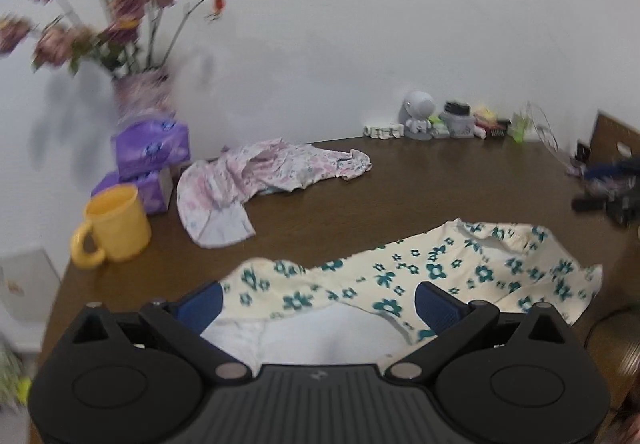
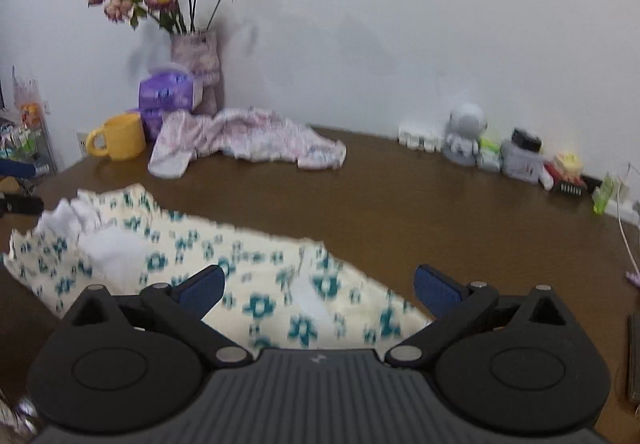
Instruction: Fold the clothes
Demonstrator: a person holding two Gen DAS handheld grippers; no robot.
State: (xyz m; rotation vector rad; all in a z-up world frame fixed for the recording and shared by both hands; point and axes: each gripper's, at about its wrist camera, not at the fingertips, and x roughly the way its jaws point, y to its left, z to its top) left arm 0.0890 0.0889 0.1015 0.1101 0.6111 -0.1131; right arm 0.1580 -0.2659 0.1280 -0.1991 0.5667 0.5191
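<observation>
Cream garment (image 1: 420, 272) with teal flowers, spread across brown table (image 1: 400, 184), below and just ahead of both tools. Left gripper (image 1: 320, 300) spread wide, cloth seen between blue fingers, not pinched. Right gripper (image 2: 320, 288) likewise wide apart above the fabric's near edge. Pink garment (image 2: 248, 140) crumpled farther back, near yellow mug (image 2: 120, 136).

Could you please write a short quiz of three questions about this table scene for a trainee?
1. True or false: the right gripper is clamped on the green-flowered garment.
2. What stands nearest the yellow mug: A) purple tissue packs, B) grey figurine, C) a laptop?
3. How many garments lie on the brown table?

Key: 1. False, its jaws are open. 2. A. 3. Two; the second is the pink garment.
</observation>
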